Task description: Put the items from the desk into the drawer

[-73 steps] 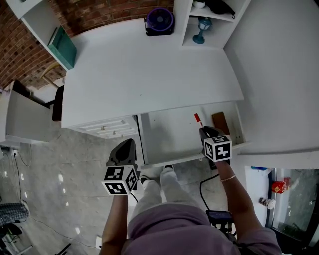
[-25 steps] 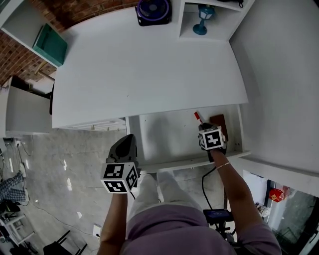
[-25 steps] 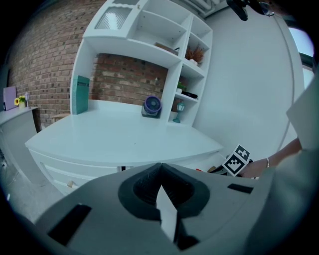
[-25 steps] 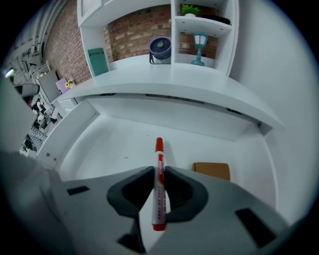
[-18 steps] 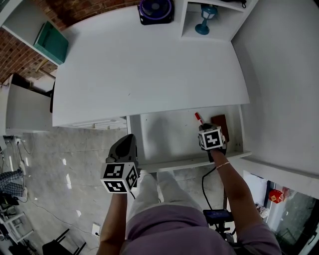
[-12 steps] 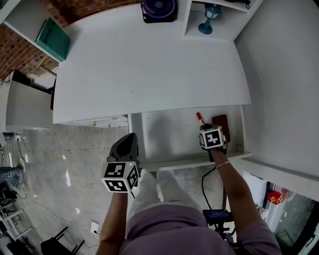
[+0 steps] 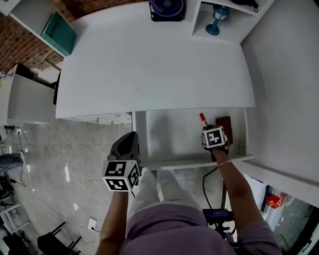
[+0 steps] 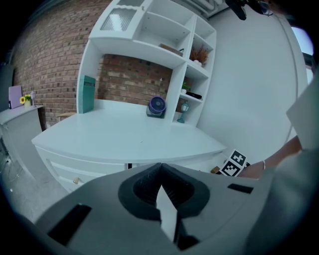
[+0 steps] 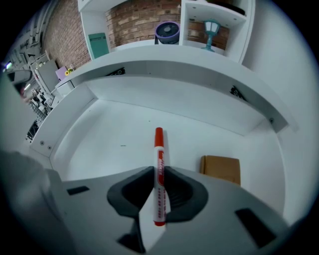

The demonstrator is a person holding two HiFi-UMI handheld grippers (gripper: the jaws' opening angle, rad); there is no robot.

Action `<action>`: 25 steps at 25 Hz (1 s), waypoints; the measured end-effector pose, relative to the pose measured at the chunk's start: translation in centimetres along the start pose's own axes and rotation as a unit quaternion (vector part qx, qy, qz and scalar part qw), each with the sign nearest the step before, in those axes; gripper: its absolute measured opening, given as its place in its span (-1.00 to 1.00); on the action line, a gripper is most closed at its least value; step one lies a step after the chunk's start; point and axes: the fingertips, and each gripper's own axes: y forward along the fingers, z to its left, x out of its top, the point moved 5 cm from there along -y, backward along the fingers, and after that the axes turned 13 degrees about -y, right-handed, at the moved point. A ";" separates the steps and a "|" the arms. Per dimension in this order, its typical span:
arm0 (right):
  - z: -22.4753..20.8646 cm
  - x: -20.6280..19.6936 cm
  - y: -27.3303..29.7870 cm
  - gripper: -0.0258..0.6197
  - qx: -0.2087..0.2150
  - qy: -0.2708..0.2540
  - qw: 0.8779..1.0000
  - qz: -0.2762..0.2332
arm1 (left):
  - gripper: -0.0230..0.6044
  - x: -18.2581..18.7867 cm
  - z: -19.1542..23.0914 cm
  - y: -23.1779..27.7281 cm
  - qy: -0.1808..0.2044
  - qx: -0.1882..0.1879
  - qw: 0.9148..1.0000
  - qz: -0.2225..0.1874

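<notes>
My right gripper (image 7: 209, 130) (image 9: 158, 175) is shut on a red-capped white marker (image 9: 159, 172) (image 7: 203, 119), holding it inside the open white drawer (image 7: 174, 132) (image 9: 119, 134), steeply pointed down. The marker's red cap sticks out ahead of the jaws, over the drawer floor. A brown flat item (image 9: 221, 168) (image 7: 225, 124) lies in the drawer's right part, just beside the gripper. My left gripper (image 7: 127, 144) (image 8: 160, 169) hangs shut and empty over the floor, left of the drawer front. The white desk top (image 7: 149, 64) (image 8: 124, 137) carries no loose items.
A purple fan (image 7: 167, 9) (image 8: 157, 106) stands at the desk's back edge and a blue lamp (image 7: 215, 19) (image 9: 209, 27) in the shelf unit beside it. A teal book (image 7: 59, 34) leans in the left shelf. A closed drawer (image 7: 102, 119) sits left of the open one.
The right gripper with the marker has stayed over the same part of the drawer. The left gripper has not visibly moved; only the head view has shifted a little.
</notes>
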 end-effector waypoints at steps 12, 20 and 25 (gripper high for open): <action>0.1 0.1 0.0 -0.68 -0.006 0.001 1.000 0.000 | -0.93 0.1 0.4 -1.0 -0.001 0.004 1.000 -0.005; -0.2 0.0 -0.2 -0.66 -0.013 0.005 1.000 -0.010 | -0.93 0.0 0.6 -1.8 0.004 0.007 1.000 -0.010; -0.1 0.8 -1.9 -0.67 -0.024 0.029 0.998 -0.041 | -0.93 0.1 0.7 -2.4 0.006 0.006 1.000 -0.014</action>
